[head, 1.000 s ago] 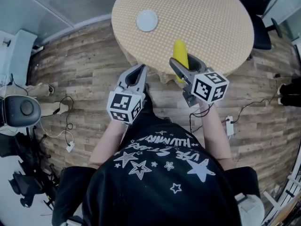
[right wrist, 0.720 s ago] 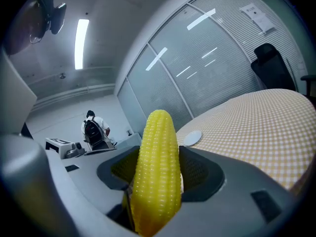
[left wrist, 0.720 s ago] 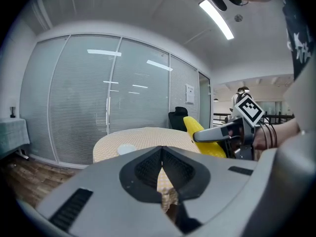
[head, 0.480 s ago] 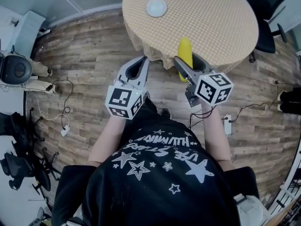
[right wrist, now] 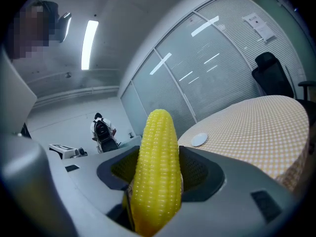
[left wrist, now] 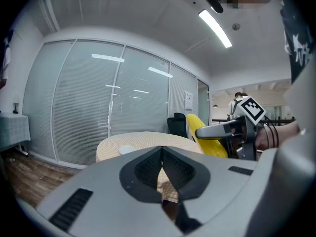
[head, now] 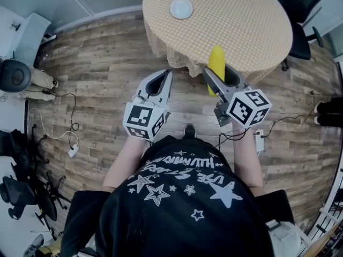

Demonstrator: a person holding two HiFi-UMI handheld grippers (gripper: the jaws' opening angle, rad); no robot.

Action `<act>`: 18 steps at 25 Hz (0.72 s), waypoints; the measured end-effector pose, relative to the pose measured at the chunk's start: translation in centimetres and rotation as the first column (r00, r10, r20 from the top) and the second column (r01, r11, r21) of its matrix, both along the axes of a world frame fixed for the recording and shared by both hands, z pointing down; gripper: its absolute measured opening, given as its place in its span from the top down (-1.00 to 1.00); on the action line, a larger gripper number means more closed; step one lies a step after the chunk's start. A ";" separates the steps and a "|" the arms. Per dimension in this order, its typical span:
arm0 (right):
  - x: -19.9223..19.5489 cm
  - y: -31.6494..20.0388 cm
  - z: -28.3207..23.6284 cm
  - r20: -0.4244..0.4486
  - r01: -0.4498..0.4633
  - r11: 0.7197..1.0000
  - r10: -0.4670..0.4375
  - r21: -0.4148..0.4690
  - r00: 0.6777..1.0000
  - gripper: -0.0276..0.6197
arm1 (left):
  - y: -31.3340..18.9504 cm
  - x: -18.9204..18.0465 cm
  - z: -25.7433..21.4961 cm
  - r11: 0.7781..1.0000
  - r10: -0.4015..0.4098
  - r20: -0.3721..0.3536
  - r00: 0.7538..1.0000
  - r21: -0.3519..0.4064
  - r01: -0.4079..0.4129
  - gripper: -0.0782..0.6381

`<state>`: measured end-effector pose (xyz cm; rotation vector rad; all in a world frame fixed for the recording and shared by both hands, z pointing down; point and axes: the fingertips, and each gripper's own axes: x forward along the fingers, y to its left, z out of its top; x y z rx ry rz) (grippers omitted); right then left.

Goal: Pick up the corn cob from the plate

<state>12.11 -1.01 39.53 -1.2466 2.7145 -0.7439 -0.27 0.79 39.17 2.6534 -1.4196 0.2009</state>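
Note:
My right gripper point(head: 218, 75) is shut on a yellow corn cob point(head: 216, 67), which sticks up between its jaws and hangs over the near edge of the round table point(head: 252, 31). The cob point(right wrist: 158, 172) fills the middle of the right gripper view. A small white plate point(head: 181, 8) lies bare on the table's far left part, well away from both grippers; it also shows as the plate point(right wrist: 199, 139) beyond the cob. My left gripper point(head: 163, 79) is shut with nothing in it, held over the wooden floor short of the table. The cob point(left wrist: 210, 135) appears at the right of the left gripper view.
A checked yellow cloth covers the table and hangs over its rim. A black office chair point(head: 297, 33) stands at the table's right. Cables and a power strip point(head: 261, 142) lie on the floor to the right, more cables point(head: 69, 143) to the left. Glass partitions point(left wrist: 98, 107) stand behind the table.
Both grippers have drawn back from the table toward my body, the right one carrying the cob with it. The table now sits farther up and right in the head view.

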 end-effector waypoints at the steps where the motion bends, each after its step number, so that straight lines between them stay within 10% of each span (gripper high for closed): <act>1: -0.2 0.3 -0.2 -0.002 -0.004 1.000 0.004 0.001 1.000 0.12 | 0.4 -0.4 -0.1 1.000 0.000 -0.006 1.000 0.000 0.000 0.76; 18: -7.2 10.3 -2.8 -0.074 -0.132 0.990 0.135 0.053 0.988 0.12 | 10.0 -8.6 -1.4 0.999 0.052 -0.057 0.997 0.003 -0.052 0.76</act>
